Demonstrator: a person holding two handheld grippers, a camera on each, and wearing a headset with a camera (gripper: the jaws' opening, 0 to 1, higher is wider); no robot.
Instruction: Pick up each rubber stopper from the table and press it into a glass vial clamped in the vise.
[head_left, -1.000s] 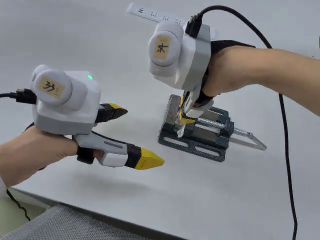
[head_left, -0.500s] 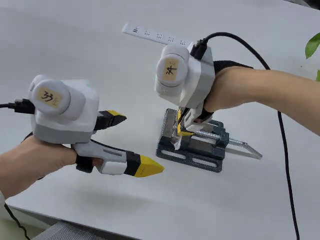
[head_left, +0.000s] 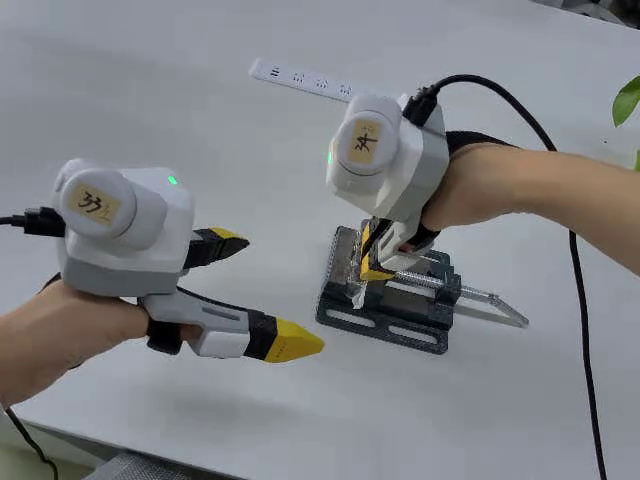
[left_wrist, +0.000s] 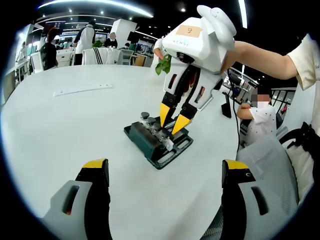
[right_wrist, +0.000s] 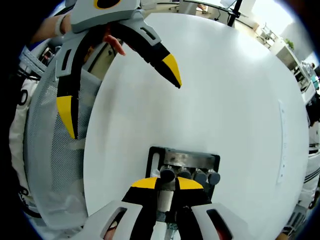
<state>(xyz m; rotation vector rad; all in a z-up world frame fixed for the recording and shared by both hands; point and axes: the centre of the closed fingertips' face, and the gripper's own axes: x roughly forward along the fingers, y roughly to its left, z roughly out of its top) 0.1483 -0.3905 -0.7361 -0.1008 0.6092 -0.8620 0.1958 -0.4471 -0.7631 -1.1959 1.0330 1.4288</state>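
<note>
A dark green vise (head_left: 385, 312) stands on the white table and clamps a row of several glass vials (right_wrist: 190, 175), each capped with a dark rubber stopper (right_wrist: 167, 172). My right gripper (head_left: 372, 262) points down over the left end of that row. Its yellow tips stand a narrow gap apart with nothing between them, as the left gripper view also shows for the right gripper (left_wrist: 173, 118) above the vise (left_wrist: 159, 142). My left gripper (head_left: 262, 292) hovers wide open and empty to the left of the vise, its own tips (left_wrist: 165, 165) aimed at it.
A white power strip (head_left: 305, 78) lies at the back of the table. The vise's screw handle (head_left: 495, 302) sticks out to the right. A black cable (head_left: 580, 300) trails past it. The table's near edge runs just below my left hand. A mesh chair (right_wrist: 55, 165) stands beside the table.
The head camera has shifted a little. My right gripper stays over the vise and my left gripper holds its place, open.
</note>
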